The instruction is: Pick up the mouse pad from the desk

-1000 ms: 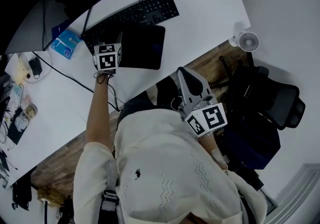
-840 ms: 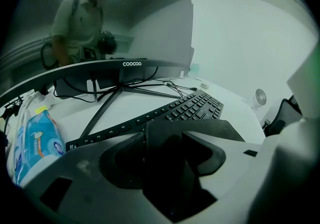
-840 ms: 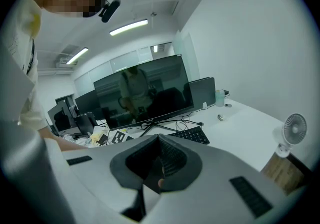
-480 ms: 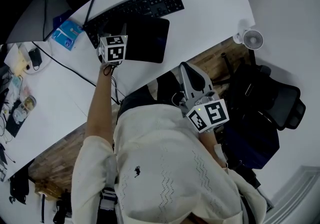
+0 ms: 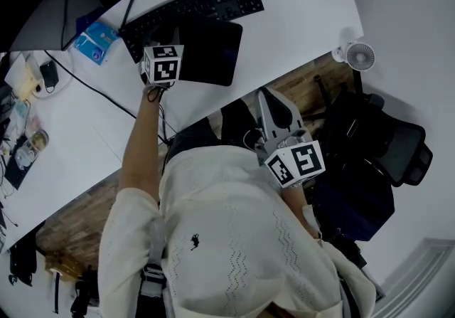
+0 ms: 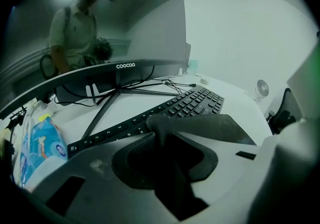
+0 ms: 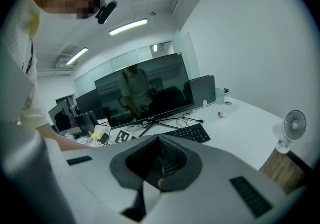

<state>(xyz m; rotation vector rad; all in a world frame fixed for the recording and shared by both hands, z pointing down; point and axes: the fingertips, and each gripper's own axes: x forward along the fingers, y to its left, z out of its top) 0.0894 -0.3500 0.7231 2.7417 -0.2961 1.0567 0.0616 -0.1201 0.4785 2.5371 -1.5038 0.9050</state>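
Observation:
The black mouse pad lies just in front of the keyboard on the white desk. My left gripper is at the pad's left edge, its marker cube above it. In the left gripper view the jaws are shut on the pad's near corner, and the dark sheet runs off to the right, raised off the desk there. My right gripper hangs off the desk's front edge near the person's torso. Its jaws are shut with nothing in them.
A black keyboard borders the pad's far side, below a monitor on a stand with cables. A blue tissue pack lies left, a small fan at the desk's right edge, a black chair beyond.
The head view has shifted slightly. My left gripper stays shut on the pad by the keyboard, and my right gripper has not visibly moved.

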